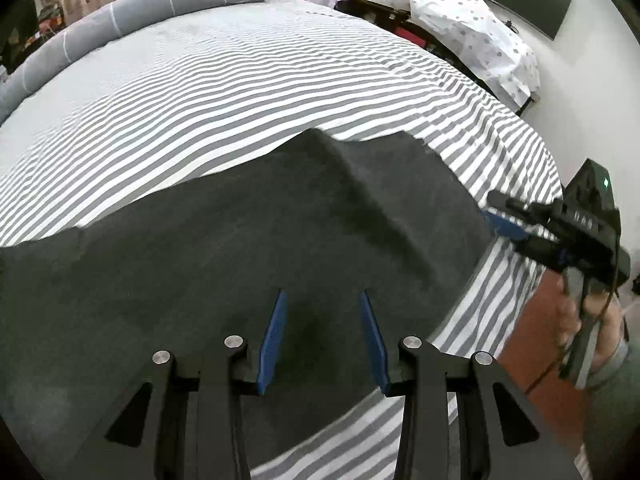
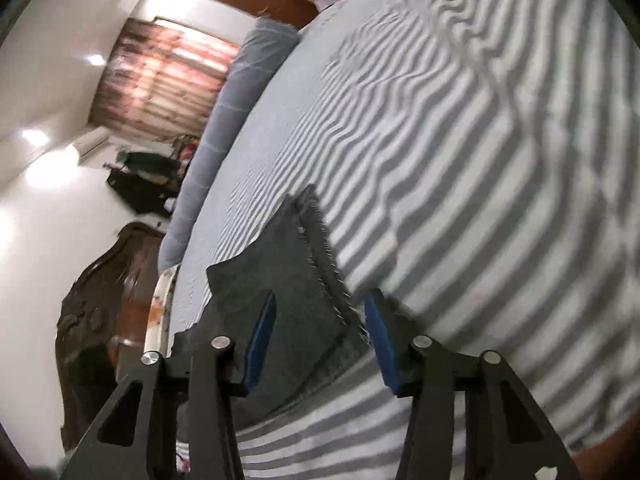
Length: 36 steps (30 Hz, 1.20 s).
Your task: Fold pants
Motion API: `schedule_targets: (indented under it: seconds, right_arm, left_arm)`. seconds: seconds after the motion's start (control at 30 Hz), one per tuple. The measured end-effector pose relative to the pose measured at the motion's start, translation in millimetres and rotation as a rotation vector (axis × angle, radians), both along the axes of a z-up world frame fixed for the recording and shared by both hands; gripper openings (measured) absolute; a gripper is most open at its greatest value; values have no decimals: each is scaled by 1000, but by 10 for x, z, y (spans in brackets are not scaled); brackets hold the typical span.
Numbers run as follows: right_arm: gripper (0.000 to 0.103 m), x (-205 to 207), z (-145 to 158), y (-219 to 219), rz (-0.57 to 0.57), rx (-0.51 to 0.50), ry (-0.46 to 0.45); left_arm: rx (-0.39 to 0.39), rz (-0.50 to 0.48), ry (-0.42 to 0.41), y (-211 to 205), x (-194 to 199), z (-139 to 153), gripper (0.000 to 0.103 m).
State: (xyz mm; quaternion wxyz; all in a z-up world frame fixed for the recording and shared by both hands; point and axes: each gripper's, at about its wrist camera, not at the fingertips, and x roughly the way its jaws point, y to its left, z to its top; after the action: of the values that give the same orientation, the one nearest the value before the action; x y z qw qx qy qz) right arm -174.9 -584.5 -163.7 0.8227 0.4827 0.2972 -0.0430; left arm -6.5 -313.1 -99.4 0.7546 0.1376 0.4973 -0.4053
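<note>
Dark grey pants [image 1: 224, 240] lie spread flat on a bed [image 1: 280, 80] covered by a grey-and-white striped sheet. In the left wrist view the fabric fills the lower half of the frame, its far edge running in a long diagonal across the stripes and rising to a blunt corner near the middle. A soft ridge creases the cloth from that corner down toward the right. Beyond the pants the sheet stretches bare and smooth to a long grey bolster [image 1: 120, 12] along the far edge of the bed.

The left gripper [image 1: 323, 298] hangs over the pants with its blue-padded fingers apart and nothing between them; whether the tips touch the cloth is hard to tell.

At the right edge of that view the right gripper [image 1: 505, 216] reaches in over the bed's side, held by a hand [image 1: 592, 332] that is blurred and partly cut off. One blue pad shows at the pants' right edge.

The right wrist view is tilted and motion-blurred. The fingers [image 2: 262, 340] stand apart, straddling a corner of the pants [image 2: 296, 292] where a stitched, frayed hem runs between them; the pads do not press on it. A dark carved headboard [image 2: 96, 308] and white wall sit to the left.
</note>
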Motion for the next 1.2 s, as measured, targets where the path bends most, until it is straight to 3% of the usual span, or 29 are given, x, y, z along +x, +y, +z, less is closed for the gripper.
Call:
schedule_targets:
  seconds: [0.2, 0.3, 0.5, 0.73, 1.0, 1.2]
  right_arm:
    - [36, 211, 4, -22, 140, 18, -44]
    - [22, 215, -13, 70, 214, 27, -45]
    - [8, 199, 9, 119, 165, 52, -18]
    - [6, 125, 365, 173, 124, 93, -49]
    - [6, 469, 883, 808, 236, 118, -108]
    - [6, 1068, 1130, 1719, 391, 107, -113]
  left_arm:
    - [0, 10, 39, -222, 9, -146, 39]
    - [9, -2, 11, -291, -25, -188, 39]
    - [-6, 12, 36, -310, 62, -242, 39]
    - [-42, 38, 110, -177, 142, -167, 40]
    - [-66, 147, 71, 861, 284, 29, 40]
    - [-81, 319, 61, 1964, 491, 101, 40]
